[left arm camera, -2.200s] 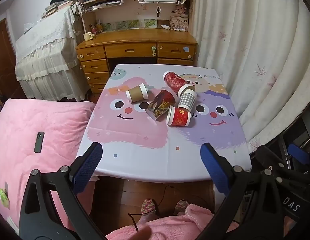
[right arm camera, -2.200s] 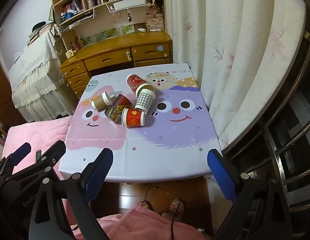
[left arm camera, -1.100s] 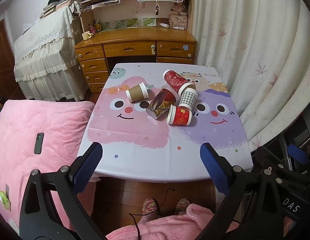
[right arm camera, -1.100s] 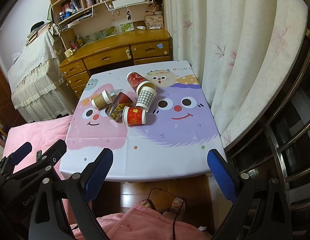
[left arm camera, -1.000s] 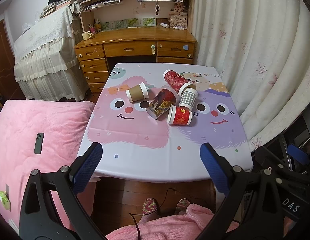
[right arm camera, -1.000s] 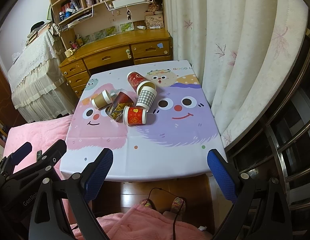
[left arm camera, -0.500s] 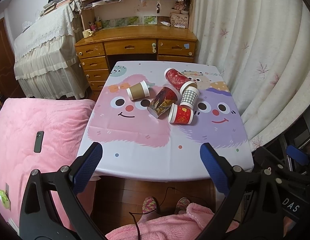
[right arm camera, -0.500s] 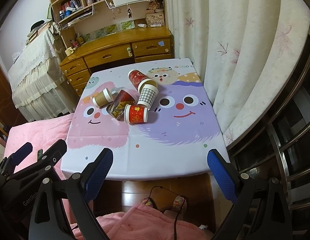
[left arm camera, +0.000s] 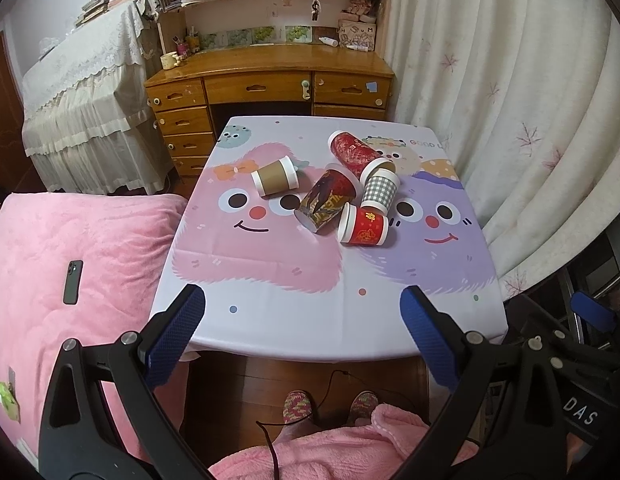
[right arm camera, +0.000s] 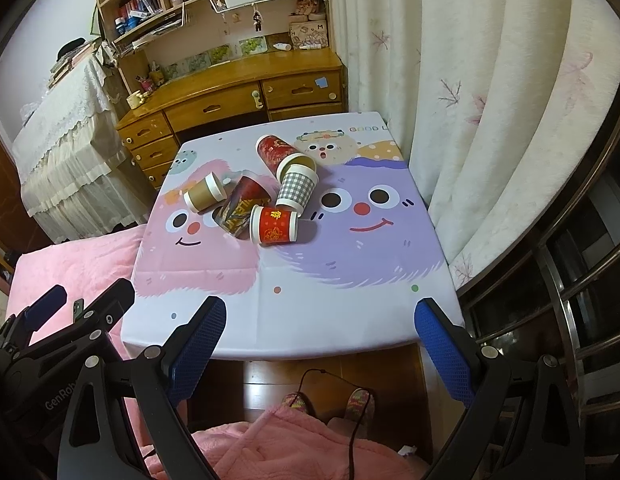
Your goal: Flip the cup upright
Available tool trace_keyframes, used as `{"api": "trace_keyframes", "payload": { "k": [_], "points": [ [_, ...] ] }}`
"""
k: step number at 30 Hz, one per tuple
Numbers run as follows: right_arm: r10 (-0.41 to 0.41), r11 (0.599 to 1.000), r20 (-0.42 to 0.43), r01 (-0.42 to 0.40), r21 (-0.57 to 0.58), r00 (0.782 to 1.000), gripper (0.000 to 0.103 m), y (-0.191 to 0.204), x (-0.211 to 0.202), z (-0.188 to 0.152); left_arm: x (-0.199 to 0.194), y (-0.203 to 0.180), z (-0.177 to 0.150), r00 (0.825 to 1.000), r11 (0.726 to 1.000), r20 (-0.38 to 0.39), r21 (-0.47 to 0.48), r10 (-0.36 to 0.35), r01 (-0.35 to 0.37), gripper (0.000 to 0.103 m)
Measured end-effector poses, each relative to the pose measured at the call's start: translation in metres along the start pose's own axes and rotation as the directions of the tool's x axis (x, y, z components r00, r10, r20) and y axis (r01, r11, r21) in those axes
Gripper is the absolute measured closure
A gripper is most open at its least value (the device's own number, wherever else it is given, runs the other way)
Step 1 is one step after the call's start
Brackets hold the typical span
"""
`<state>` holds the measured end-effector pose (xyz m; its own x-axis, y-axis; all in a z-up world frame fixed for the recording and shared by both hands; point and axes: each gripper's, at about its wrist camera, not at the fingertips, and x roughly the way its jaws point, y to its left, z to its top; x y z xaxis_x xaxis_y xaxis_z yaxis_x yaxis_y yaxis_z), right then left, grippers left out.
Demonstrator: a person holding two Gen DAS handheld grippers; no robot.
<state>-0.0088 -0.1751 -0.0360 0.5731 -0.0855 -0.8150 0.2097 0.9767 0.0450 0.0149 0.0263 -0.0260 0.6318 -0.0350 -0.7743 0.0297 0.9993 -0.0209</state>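
Several paper cups lie on their sides in a cluster on the table (left arm camera: pixel 302 320): a brown cup (left arm camera: pixel 275 177), a dark patterned cup (left arm camera: pixel 325 201), a short red cup (left arm camera: pixel 364 225), a grey checked cup (left arm camera: pixel 379 190) and a tall red cup (left arm camera: pixel 352 150). The same cups show in the right wrist view, with the short red cup (right arm camera: pixel 275 224) nearest. My left gripper (left arm camera: pixel 302 334) is open and empty, short of the table's near edge. My right gripper (right arm camera: pixel 326 344) is open and empty, also at the near edge.
The table has a cartoon-face cloth (right arm camera: pixel 350 248). A pink bed (left arm camera: pixel 70 264) with a phone (left arm camera: pixel 73 282) on it is on the left. White curtains (left arm camera: pixel 510 100) hang on the right. A wooden desk (left arm camera: pixel 270 80) stands behind. My feet (left arm camera: pixel 326 404) are below.
Both grippers have moved slightly forward toward the table; the cups appear a little lower and closer in both views. The cups have not moved and both grippers stay open.
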Motion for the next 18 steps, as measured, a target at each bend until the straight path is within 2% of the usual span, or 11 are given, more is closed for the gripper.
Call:
{"api": "trace_keyframes", "payload": {
  "k": [18],
  "points": [
    [-0.061, 0.997, -0.024, 0.062, 0.052, 0.998, 0.007, 0.023, 0.007, 0.017, 0.023, 0.020, 0.030, 0.998, 0.996, -0.018, 0.058, -0.060, 0.061, 0.006]
  ]
}}
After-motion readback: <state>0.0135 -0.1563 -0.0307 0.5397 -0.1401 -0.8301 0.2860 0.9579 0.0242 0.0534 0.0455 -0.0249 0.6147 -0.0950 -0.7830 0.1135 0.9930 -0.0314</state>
